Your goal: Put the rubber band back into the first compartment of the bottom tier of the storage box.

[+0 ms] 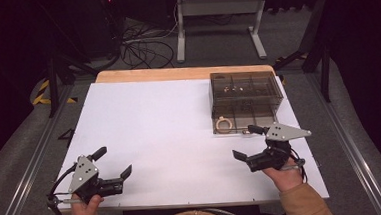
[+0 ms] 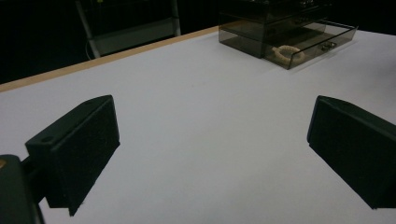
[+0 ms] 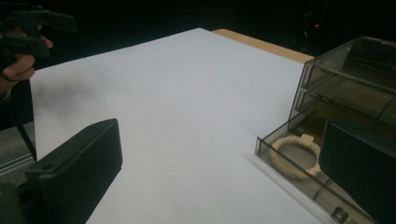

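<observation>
The drawer box (image 1: 246,95) (smoky clear plastic, stacked drawers) served as the landmark; it stood at the far right of the white table (image 1: 160,129). Its bottom drawer (image 1: 239,124) was pulled out toward the person, and the bracelet (image 1: 224,124) lay flat in the drawer's left front corner, as the high view showed it. A small handle sat at the drawer's front edge.

The right gripper (image 1: 251,143) was just in front of the open drawer, jaws spread wide and holding nothing; one jaw reached up beside the drawer front, the other lay toward the table's middle. From this gripper the bracelet lay ahead and a little left, behind the drawer's front wall. In the right gripper view the bracelet (image 3: 296,156) sat close beside the right-hand jaw. Being a ring, it had no long axis to align with.

The left gripper (image 1: 113,163) was well apart from the box, at the near left of the table, jaws likewise spread and empty. The right hand (image 1: 284,174) was plainly the nearer.

Count: one box, one open drawer, one bracelet, two grippers.
</observation>
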### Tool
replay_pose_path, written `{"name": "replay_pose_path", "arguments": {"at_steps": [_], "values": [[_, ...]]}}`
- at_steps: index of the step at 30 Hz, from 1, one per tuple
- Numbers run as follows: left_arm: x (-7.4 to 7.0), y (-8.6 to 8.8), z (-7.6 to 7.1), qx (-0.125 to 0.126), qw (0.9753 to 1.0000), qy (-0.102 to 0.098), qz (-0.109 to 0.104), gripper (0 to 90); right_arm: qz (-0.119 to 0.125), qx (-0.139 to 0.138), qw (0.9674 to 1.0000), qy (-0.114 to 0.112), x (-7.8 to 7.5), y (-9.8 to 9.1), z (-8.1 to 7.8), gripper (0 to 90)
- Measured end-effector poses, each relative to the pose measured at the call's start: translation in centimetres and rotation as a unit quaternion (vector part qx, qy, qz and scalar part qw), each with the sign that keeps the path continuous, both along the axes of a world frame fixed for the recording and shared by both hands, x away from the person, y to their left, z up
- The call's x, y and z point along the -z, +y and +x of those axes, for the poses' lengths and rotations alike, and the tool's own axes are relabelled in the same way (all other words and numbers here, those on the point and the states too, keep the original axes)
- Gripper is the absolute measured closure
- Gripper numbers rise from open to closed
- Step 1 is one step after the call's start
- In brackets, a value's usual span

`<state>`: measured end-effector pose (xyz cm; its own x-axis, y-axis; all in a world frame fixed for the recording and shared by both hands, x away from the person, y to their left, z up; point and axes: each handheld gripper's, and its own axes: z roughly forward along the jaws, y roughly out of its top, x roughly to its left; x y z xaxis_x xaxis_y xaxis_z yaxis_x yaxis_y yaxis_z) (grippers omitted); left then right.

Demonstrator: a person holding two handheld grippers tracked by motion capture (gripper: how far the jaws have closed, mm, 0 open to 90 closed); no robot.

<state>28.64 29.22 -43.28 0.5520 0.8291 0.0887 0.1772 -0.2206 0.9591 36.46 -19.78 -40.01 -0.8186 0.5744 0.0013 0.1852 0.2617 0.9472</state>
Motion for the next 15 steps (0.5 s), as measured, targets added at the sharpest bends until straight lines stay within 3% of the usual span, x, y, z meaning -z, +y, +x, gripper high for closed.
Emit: {"name": "replay_pose_path", "arguments": {"at_steps": [6,15], "values": [[0.0,0.1,0.0,0.006,1.0000,-0.001,-0.001,2.8,-0.003,-0.004,1.0000,0.003,1.4,-0.6,-0.2,0.2],[0.1,0.2,0.1,0.011,0.9999,0.002,-0.004,2.8,-0.007,0.011,0.9998,0.015,3.9,-1.8,-0.6,0.0]]}}
